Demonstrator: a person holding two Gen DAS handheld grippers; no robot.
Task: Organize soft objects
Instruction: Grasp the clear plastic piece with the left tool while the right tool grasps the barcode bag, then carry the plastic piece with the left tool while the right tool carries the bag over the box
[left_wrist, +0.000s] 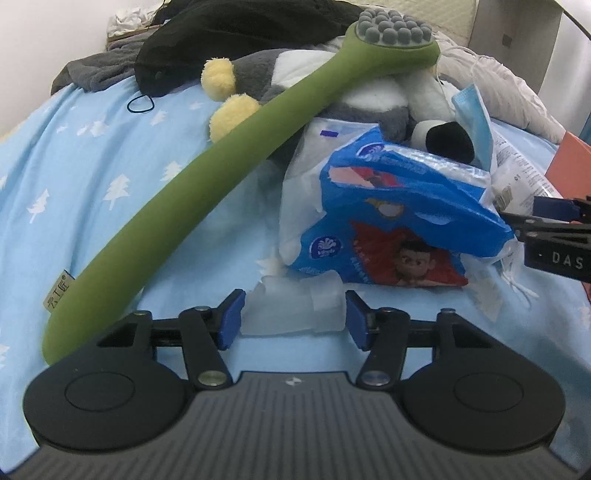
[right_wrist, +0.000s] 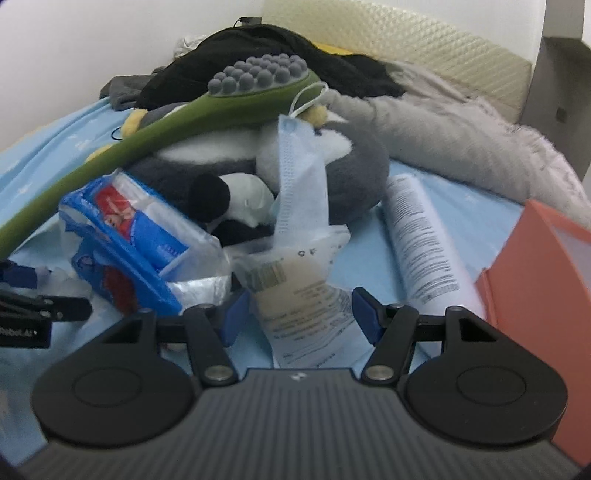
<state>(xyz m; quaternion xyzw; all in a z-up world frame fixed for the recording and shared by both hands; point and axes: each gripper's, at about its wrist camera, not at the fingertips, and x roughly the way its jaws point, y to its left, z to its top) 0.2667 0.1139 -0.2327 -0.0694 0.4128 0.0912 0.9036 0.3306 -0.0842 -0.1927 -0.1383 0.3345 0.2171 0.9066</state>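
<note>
A pile of soft things lies on a blue bed sheet (left_wrist: 92, 184). A grey and white plush penguin (left_wrist: 369, 99) with yellow feet lies at the back; it also shows in the right wrist view (right_wrist: 351, 162). A long green massage stick (left_wrist: 221, 166) with a grey knobbed head leans across it. Blue tissue packs (left_wrist: 399, 206) sit in front. A blue face mask (right_wrist: 299, 177) stands up from a clear wrapper (right_wrist: 295, 280). My left gripper (left_wrist: 293, 317) is open, its jaws either side of a crumpled clear plastic piece (left_wrist: 291, 310). My right gripper (right_wrist: 301, 314) is open around the clear wrapper.
Black clothing (right_wrist: 266, 55) and a grey blanket (right_wrist: 461, 140) lie at the back against a cream headboard (right_wrist: 406, 48). An orange box (right_wrist: 546, 277) stands at the right. A white printed tube (right_wrist: 424, 240) lies beside it. A black hair tie (left_wrist: 140, 103) lies on the sheet.
</note>
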